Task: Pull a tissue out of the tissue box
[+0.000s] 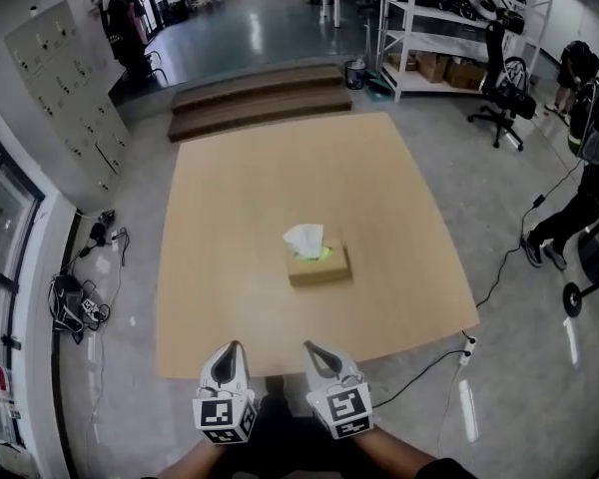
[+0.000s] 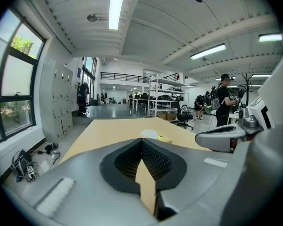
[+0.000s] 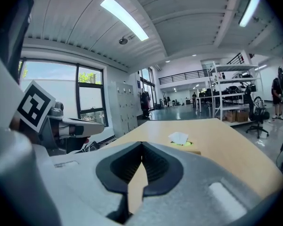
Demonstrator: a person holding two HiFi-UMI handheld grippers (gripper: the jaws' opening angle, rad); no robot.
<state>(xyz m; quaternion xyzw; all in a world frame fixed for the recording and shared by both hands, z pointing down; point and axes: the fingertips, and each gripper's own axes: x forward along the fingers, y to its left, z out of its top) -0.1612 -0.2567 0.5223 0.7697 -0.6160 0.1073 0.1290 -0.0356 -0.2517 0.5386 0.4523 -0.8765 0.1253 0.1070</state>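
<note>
Step in hand: The approach is judged to be barely begun. Nothing is touched, and both tools are held short of the near edge of the table (image 1: 280,168).
Left gripper (image 1: 234,347): It is seen closed, tips met, with nothing between the jaws.
Right gripper (image 1: 310,347): It is likewise closed and empty.
Tissue box (image 1: 320,267): It is set near the middle of the table, slightly toward the near edge, well apart from both grippers.
Tissue (image 1: 304,238): One white sheet is raised out of the box's top opening, crumpled and loosely upright.
Next move: One gripper is expected to be opened and carried over the near edge to the raised sheet. The other is likely needed to hold the light box down.
Materials: The box is low, rectangular and tan, probably cardboard. A lime-green patch is seen round the opening, its material too small to tell. The tabletop is pale, smooth and wood-toned. The jaw pads are dark and ribbed, set in grey shells.
</note>
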